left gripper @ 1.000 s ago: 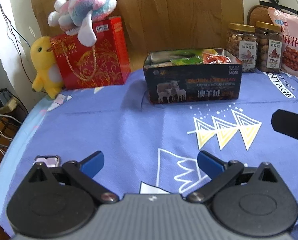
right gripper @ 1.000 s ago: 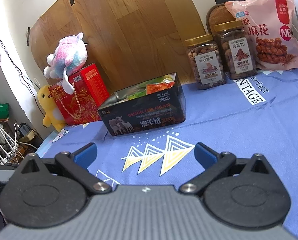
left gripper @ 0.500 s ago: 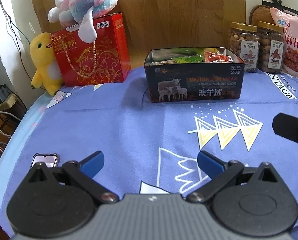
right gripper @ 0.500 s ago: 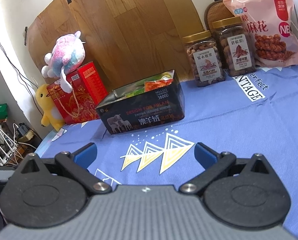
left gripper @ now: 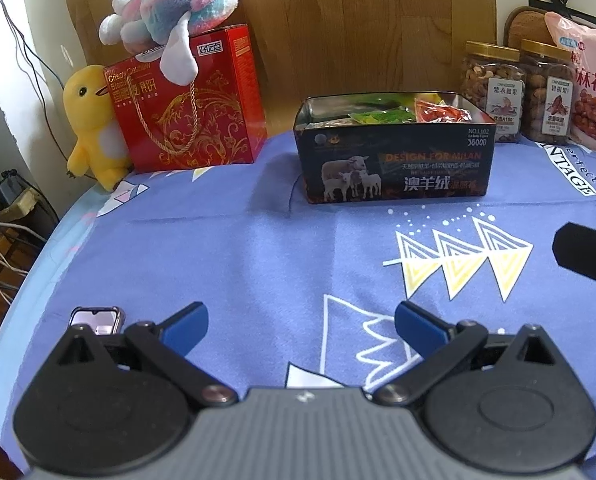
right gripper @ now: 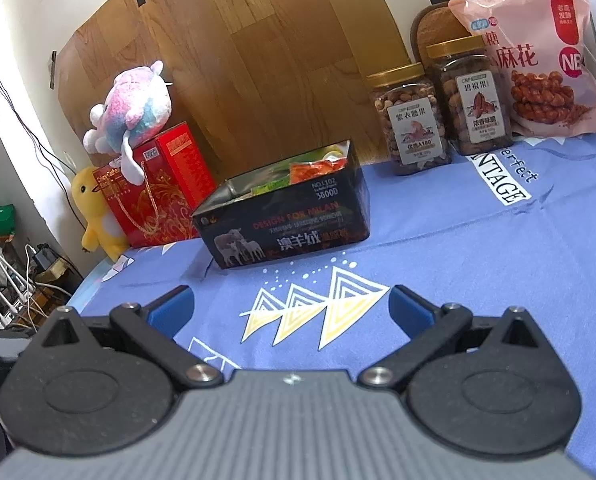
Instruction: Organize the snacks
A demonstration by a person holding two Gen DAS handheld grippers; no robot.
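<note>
Nearest, the left gripper [left gripper: 301, 322] and the right gripper [right gripper: 291, 310] each hover over the blue printed cloth [left gripper: 234, 256] on the counter, fingers spread wide and holding nothing. A phone [left gripper: 96, 317] lies flat just beside the left one.

Mid-counter stands the dark tin box [left gripper: 393, 164], open-topped, stiff-walled and glossy, so probably slippery; its rim looks like the surest place to pinch. Inside it lie crinkly snack packets [left gripper: 437, 112], red and green, likely light and soft, best taken by a sealed edge.

At the back stand two clear nut jars [right gripper: 411, 120] with gold lids, round, hard and probably heavy; they would need a wide grip around the body. Beside them leans a pink bag [right gripper: 533, 60], soft, with contents that would likely crush. Far left are a red gift box [left gripper: 186, 108] and plush toys [left gripper: 174, 4].
</note>
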